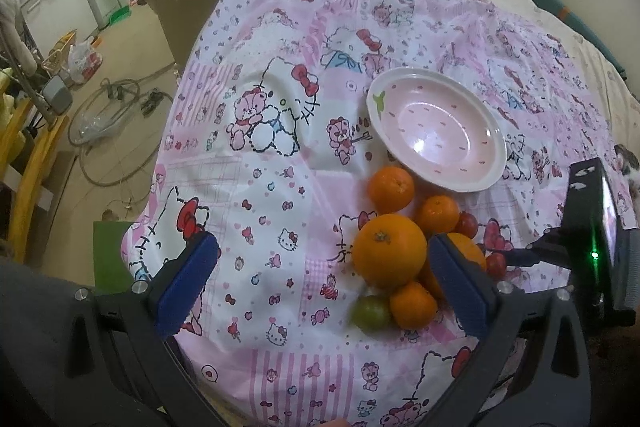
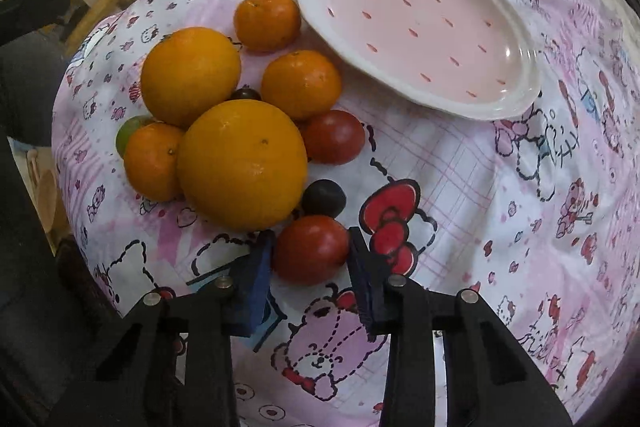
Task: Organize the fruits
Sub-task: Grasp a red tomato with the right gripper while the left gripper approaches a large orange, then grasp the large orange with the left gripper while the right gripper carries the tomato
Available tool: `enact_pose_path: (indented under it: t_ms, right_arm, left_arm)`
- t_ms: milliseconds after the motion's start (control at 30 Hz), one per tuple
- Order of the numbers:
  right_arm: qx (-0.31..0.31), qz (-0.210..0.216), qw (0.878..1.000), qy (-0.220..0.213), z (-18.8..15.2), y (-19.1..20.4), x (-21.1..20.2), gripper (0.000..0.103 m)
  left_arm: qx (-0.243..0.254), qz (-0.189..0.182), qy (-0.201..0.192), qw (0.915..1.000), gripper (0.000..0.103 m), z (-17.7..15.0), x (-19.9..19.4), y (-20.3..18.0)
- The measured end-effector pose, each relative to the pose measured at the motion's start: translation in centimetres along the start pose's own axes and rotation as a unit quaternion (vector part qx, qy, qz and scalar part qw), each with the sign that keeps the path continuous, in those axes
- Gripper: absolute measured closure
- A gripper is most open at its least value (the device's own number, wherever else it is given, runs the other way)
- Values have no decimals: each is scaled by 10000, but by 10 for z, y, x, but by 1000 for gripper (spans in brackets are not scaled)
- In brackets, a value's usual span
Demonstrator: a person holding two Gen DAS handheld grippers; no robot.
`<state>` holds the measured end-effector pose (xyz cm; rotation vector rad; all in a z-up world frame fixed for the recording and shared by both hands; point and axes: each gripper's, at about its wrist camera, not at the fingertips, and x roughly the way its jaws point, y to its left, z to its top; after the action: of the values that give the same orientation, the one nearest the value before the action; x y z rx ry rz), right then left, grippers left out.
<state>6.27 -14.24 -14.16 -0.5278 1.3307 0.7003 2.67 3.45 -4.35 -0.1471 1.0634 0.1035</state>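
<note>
Pink cartoon-print sheet (image 2: pixel 460 187) covers the bed under you, and the fruit lies heaped on it just beside the empty strawberry-pattern plate (image 2: pixel 516 99). Your right gripper (image 2: pixel 310 259) points down at the near edge of the heap, its jaws drawn in on either side of a red tomato (image 2: pixel 310 249); both blue pads (image 2: pixel 256 267) sit right at its flanks, though you cannot tell whether they actually press it. Just behind that tomato sit a dark plum (image 2: pixel 323 198) and the nearest large orange (image 2: pixel 242 163), with a second large orange (image 2: pixel 190 75), three mandarins, another tomato (image 2: pixel 334 137) and a green fruit (image 2: pixel 127 133) packed around them. Your left gripper (image 1: pixel 320 281) hovers over the sheet with its jaws wide apart and nothing between them, its right pad (image 1: pixel 460 283) overlapping the pile in view.
</note>
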Motion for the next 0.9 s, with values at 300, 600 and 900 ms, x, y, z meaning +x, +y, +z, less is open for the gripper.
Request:
enact_pose_path:
  t_ms: [300,600,900]
  right_arm:
    - [901,251,9917,-884,-19,-19,-58,66]
    - [2388,406,9551,-1709,-61,-45,-99,66]
    - [2452,314,9527,-1769,-60,-54,-98,66]
  left_arm:
    - [-21,-141,892,9959,1,-3,31,-3]
    - [-311,-779,1840,9793,23,8,70,-24]
    - [-649,-912,2174,9696,48,7,99,-30]
